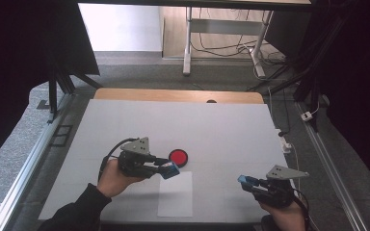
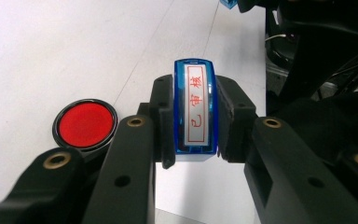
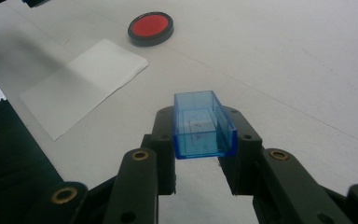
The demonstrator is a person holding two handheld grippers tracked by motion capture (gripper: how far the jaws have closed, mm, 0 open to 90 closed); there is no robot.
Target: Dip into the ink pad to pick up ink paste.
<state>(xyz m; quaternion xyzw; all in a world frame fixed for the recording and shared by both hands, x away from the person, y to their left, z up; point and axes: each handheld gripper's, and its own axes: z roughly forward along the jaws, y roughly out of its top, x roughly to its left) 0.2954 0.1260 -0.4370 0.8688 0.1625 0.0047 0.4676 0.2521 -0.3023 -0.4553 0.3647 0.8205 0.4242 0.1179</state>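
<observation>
The left gripper [image 2: 195,123] has its fingers clenched on a blue stamp [image 2: 195,109], held just beside the red ink pad [image 1: 178,157] and above the white paper sheet [image 1: 175,195] on the surface [image 1: 221,130]. The right gripper's [image 3: 200,149] fingers grasp the stamp's clear blue cap [image 3: 201,125], well apart to the right.

A lab or test room is showing here: black curtains [image 1: 9,72] and metal frame rails [image 1: 26,168] are surrounding a white-covered table [image 1: 183,120], with loose cables [image 1: 226,48] lying on the grey carpet [image 1: 139,74] behind.
</observation>
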